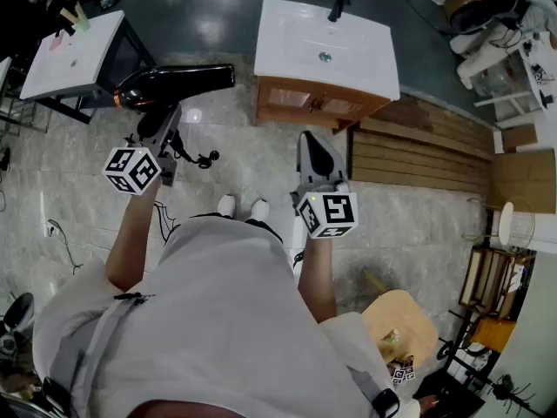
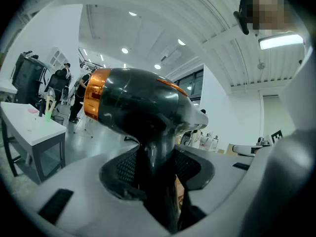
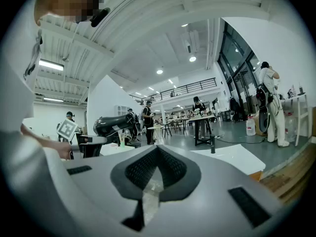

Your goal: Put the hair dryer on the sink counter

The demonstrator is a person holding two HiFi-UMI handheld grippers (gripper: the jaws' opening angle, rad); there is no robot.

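– Black with a copper band: is that the dryer? Where is it?

– Yes. It is up in the air, over the floor, held to the left of the counter and apart from it. Its barrel lies level, the nozzle towards the counter and the copper end away from it.

– What holds it?

– The left claw. In the left gripper view its jaws are clamped on the dryer's handle, one pad on each side, and the barrel stands across the top of the jaws. The cord hangs loose below the claw.

– And the right claw?

– Empty. In the right gripper view its jaws are together at the tips, with nothing between them. It points level, low in front of the counter's wooden cabinet.

– What is on the counter?

– A white top with a black tap at the back and a drain in the middle of the basin.

– Anything else nearby?

– A second white counter on a dark frame stands further left, so the dryer hangs between the two. Wooden planks lie on the floor to the right of the cabinet.
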